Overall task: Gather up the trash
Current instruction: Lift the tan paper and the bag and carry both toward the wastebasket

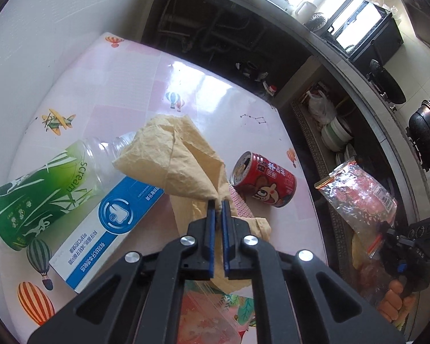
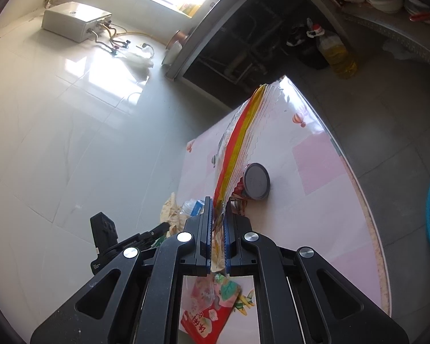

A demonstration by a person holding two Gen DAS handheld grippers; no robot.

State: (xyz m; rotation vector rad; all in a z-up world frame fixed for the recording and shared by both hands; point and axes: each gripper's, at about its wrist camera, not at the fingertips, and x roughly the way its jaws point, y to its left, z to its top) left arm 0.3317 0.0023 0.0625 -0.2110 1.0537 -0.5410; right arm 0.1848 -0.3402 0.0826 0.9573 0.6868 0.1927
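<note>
Two grippers: both are clamped on something soft, one item apiece.
Left gripper (image 1: 218, 204): jaws pinched on a bunched corner of the crumpled tan paper (image 1: 175, 157), which fans out above the balloon-print table (image 1: 129, 80).
Right gripper (image 2: 218, 205): jaws closed on the edge of a clear zip bag (image 2: 240, 140) with a red and yellow seal strip, held up just beside the table's edge.
Tan paper: very light and limp; likely to tear if yanked, so the gathered corner is the sound hold.
Zip bag: slick thin film; the stiffer seal strip probably gives the firmest grip.
Red drink can (image 1: 262, 182): lying on its side near the paper; rigid, but it will roll, so take it across the body.
Green-label bottle (image 1: 43, 189): on its side, neck under the paper; light, springy plastic.
Blue and white carton (image 1: 106, 226): flat on the table touching the bottle; stiff card, best held by a long edge.
</note>
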